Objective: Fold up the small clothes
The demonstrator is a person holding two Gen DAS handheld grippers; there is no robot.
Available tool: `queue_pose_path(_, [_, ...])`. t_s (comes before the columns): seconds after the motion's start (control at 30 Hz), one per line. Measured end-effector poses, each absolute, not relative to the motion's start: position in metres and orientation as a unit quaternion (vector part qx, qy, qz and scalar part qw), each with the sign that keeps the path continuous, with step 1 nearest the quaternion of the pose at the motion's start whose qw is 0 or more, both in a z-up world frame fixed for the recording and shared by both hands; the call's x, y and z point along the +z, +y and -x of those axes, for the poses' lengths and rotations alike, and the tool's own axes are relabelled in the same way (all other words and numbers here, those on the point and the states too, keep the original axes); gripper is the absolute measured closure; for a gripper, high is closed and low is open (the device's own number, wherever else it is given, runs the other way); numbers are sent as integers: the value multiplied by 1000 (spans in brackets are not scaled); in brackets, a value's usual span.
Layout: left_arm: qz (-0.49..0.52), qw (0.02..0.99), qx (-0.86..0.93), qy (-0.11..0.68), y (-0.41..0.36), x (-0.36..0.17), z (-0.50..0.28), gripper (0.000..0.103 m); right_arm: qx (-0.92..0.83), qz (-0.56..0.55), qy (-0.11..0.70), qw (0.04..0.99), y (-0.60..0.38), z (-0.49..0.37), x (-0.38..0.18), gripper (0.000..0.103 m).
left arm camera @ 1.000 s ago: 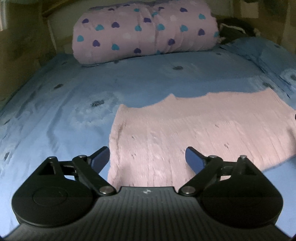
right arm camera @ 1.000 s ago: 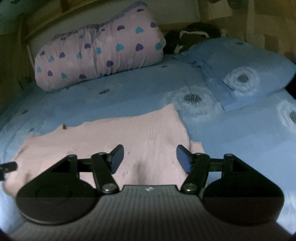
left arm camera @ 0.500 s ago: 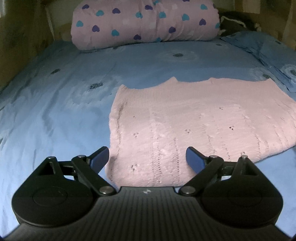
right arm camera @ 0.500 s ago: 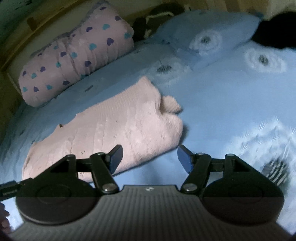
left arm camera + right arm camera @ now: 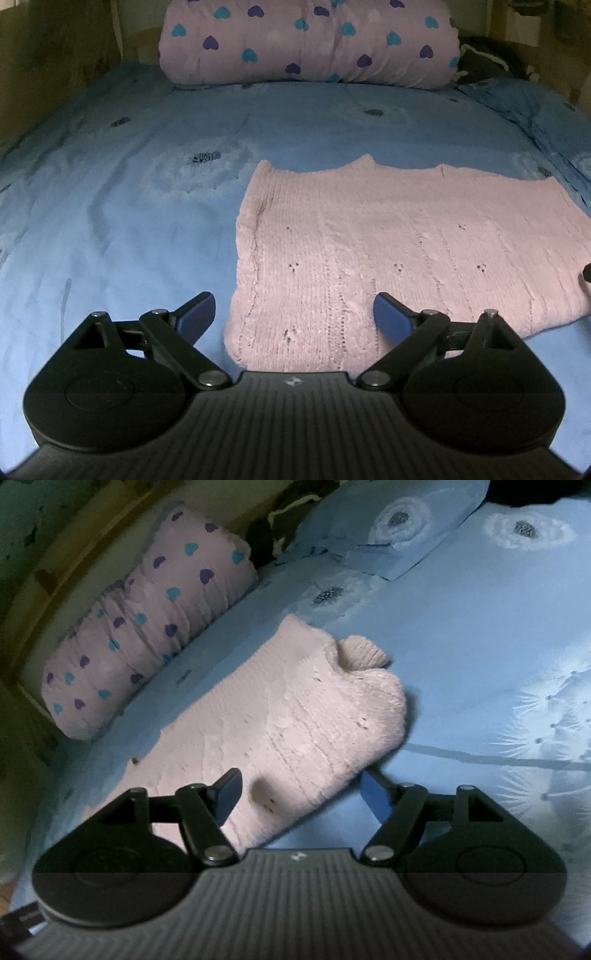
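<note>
Garment: pink knit sweater [image 5: 388,251] lies flat on the blue bed sheet [image 5: 122,236], well short of the heart-print bolster [image 5: 310,40] at the head of the bed.
Left gripper [image 5: 293,315]: jaws wide, nothing held — poised over the sweater's near left corner.
Right gripper [image 5: 301,792]: jaws wide, empty; straddles the near right edge, one finger over knit, the other over sheet.
Right end of garment: a rounded lump [image 5: 364,653] sticks out past the fold — likely a tucked sleeve, hard to say.
Risk: loose knit may stretch or sag if pinched by one layer only; the sheet could be caught along with the hem.
Risk: uneven lift between the two grippers would skew the fold.
Hidden: near hem sits behind both gripper bodies; layer count unclear.
Dim: dark heap [image 5: 484,61] beyond the bolster, not identifiable.
</note>
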State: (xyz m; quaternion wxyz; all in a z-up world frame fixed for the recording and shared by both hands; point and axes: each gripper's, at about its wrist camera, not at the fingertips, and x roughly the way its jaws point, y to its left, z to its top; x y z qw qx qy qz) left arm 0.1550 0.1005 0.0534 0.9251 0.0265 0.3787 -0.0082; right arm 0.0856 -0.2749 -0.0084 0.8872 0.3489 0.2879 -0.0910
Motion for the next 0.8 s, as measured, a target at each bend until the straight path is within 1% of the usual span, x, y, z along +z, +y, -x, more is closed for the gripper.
queue_pose_path(0.13, [-16,924,-10,382,103,52,-158,8,-87,-369,271,885,-277,-93,-15,31])
queue_pose_path(0.3, [-3,922,-10,386,105,50,-161,7,-87,-367,260,889,-276,-102,-19,31])
queue_pose_path(0.63, [0,923,-9,385,107,51,-161,6,-98,-416,236,873,-284,-118,-23,31])
queue_pose_path(0.7, [-1,924,-8,382,108,52,-161,6,-100,-424,231,870,-286,-120,-23,32])
queue_pose_path(0.8, [8,923,-4,384,111,53,-163,7,-102,-425,226,870,-285,-123,-22,41])
